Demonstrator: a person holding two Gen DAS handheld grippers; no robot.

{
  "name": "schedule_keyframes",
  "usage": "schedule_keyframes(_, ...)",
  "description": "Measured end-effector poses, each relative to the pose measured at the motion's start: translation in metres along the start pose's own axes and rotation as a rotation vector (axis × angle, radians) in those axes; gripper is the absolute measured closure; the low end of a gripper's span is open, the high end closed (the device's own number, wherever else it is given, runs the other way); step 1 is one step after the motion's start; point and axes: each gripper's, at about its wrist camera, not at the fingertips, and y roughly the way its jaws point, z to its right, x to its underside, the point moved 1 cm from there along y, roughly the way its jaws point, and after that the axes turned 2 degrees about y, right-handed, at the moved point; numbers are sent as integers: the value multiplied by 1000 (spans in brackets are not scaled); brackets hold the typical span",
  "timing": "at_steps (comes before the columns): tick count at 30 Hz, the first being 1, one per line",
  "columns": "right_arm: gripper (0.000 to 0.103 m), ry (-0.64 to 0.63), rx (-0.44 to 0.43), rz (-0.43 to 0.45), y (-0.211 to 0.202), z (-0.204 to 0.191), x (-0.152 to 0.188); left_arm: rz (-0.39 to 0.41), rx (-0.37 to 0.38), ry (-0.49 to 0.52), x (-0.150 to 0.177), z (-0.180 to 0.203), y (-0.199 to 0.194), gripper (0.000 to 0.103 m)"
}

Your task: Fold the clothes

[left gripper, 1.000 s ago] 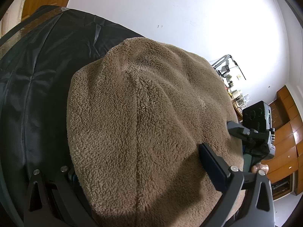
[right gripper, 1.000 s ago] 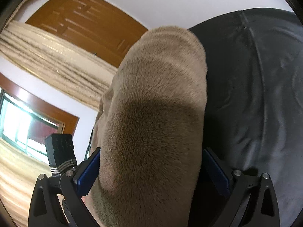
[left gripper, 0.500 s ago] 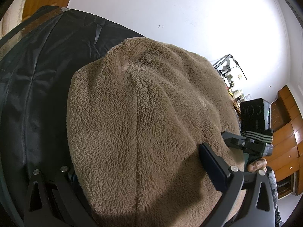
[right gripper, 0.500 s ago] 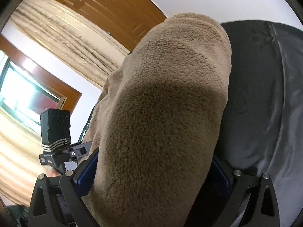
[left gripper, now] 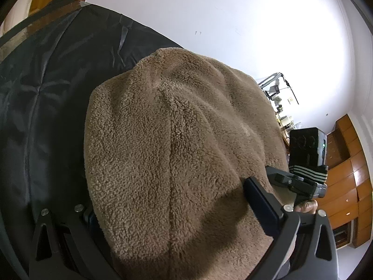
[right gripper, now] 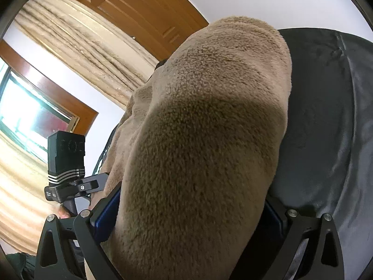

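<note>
since the earlier frame the right gripper swings upward; both grippers, left gripper included, carry the brown fleece garment clamped in their fingers mid-fold over the black-covered desk, lowering next.

A black, wrinkled, slightly glossy fabric cover spreads over the work surface; the right wrist view shows the same black sheet with creases. Behind it stands a plain white wall. A brown wooden door with panelled slats sits next to a beige striped curtain. A bright window with a reddish-brown wooden frame lies lower left. Far off, orange-brown wooden cabinets line the room's side, near a cluttered metal stand too small to make out.
</note>
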Motion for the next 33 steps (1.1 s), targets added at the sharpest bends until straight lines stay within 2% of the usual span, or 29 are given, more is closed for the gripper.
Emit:
schedule_keyframes(6, 5, -27, 45, 9, 0, -6, 8, -5, 13, 0, 1, -3, -3, 0)
schedule_keyframes(8, 11, -26, 54, 20, 0, -6, 10, -7, 14, 4, 2, -3, -4, 1)
schedule_keyframes(11, 27, -33, 69, 64, -5, -9, 14, -9, 11, 13, 3, -4, -5, 4)
schedule_keyframes(14, 37, -67, 104, 109, -10, -19, 18, -13, 22, -8, 1, -5, -2, 18)
schedule_keyframes(17, 42, -116, 165, 156, -16, -34, 22, -15, 54, -50, 2, -11, -1, 30)
schedule_keyframes(20, 44, -160, 222, 196, -20, -47, 27, -16, 86, -93, 3, -19, -3, 37)
schedule_keyframes(26, 45, -199, 296, 261, -36, -63, 40, 0, 115, -63, 6, -14, -9, 44)
schedule_keyframes(29, 45, -187, 317, 290, -37, -74, 50, -17, 133, -14, 12, 9, -5, 45)
schedule_keyframes(33, 45, -166, 341, 344, -63, -76, 67, -42, 156, 55, 21, 42, 3, 45)
